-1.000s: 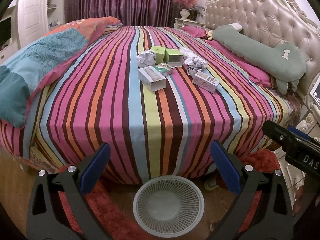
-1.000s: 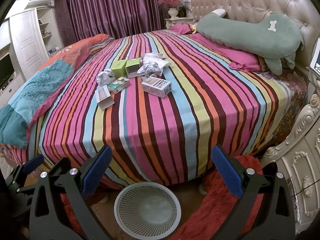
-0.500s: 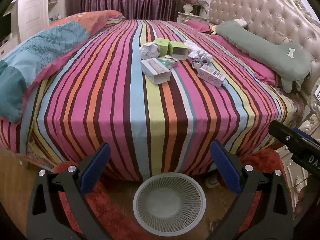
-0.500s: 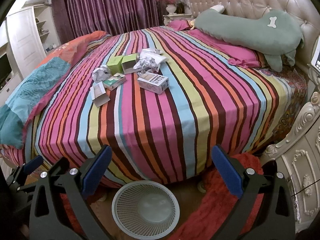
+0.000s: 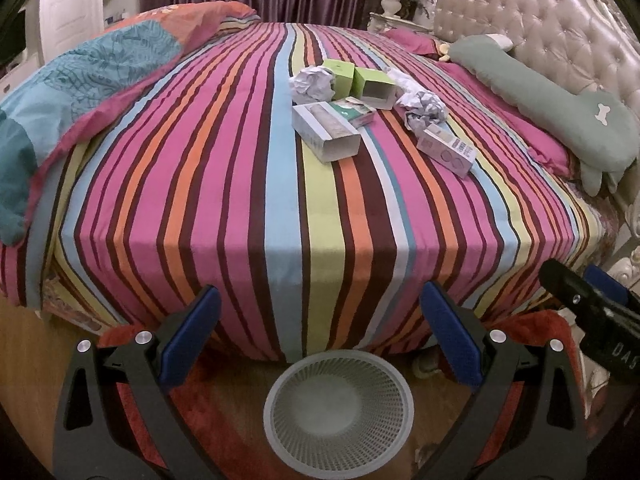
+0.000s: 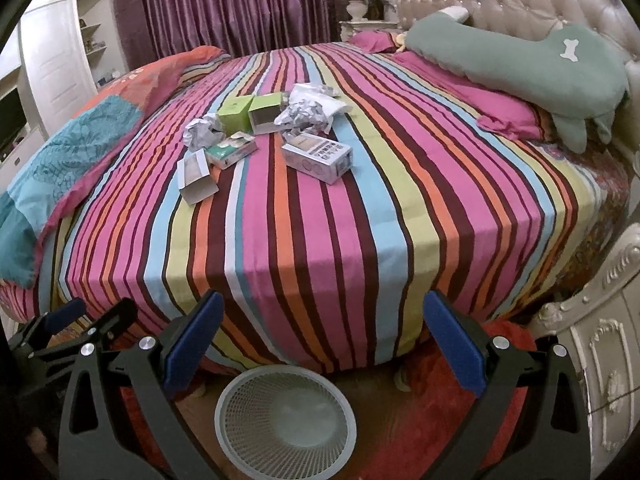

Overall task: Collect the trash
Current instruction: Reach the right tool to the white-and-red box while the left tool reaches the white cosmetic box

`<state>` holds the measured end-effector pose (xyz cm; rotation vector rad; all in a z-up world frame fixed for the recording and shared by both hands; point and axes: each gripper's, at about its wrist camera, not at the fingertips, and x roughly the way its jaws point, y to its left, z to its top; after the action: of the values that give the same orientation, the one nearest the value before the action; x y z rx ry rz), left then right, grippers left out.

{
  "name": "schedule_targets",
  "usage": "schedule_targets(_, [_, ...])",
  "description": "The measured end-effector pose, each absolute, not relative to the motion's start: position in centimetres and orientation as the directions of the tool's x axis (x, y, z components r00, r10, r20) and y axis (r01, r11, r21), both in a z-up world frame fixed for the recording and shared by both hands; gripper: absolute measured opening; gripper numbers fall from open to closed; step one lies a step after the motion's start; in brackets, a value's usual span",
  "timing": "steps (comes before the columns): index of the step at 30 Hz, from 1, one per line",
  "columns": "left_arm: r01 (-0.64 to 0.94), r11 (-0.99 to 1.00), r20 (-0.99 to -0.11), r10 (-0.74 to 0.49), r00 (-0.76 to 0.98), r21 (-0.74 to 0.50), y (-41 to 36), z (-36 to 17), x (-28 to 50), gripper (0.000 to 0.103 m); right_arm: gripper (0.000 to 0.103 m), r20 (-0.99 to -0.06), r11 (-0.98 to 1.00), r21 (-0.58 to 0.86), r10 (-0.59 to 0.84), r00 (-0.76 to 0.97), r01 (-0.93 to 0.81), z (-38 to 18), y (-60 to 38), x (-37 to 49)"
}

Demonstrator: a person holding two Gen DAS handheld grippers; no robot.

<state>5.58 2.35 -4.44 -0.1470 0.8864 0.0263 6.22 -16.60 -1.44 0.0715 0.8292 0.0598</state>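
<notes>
Trash lies in a cluster on the striped bed [image 5: 240, 184]: a white open box [image 5: 325, 131], a pink-white box [image 5: 446, 151], two green boxes [image 5: 362, 82], a small green-white carton [image 5: 356, 110] and crumpled paper balls [image 5: 312, 84] [image 5: 424, 109]. The same cluster shows in the right wrist view, with the pink-white box [image 6: 318, 156] and white box [image 6: 195, 176]. An empty white mesh bin [image 5: 338, 404] [image 6: 285, 420] stands on the floor below the bed's edge. My left gripper [image 5: 320, 336] and right gripper [image 6: 320, 340] are both open, empty, above the bin, well short of the trash.
A green plush pillow [image 6: 516, 64] and pink pillows lie by the tufted headboard [image 5: 540, 20]. A teal-orange quilt [image 5: 80, 92] is bunched at the bed's left. A red rug [image 6: 440, 420] covers the floor; a white carved nightstand [image 6: 600, 360] stands at right.
Both grippers have moved forward and up toward the bed, so the trash cluster looks nearer and lower in view. Both stay open. Nothing on the bed has moved.
</notes>
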Motion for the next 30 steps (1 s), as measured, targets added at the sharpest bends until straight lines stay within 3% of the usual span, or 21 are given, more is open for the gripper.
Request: schedule_targets(30, [-0.288,0.935,-0.83,-0.011,0.557,-0.205,3.2,-6.0,21.4,0.097,0.095,-0.733,0.965,-0.023,0.162,0.661,-0.262,-4.0,-17.4,19.0])
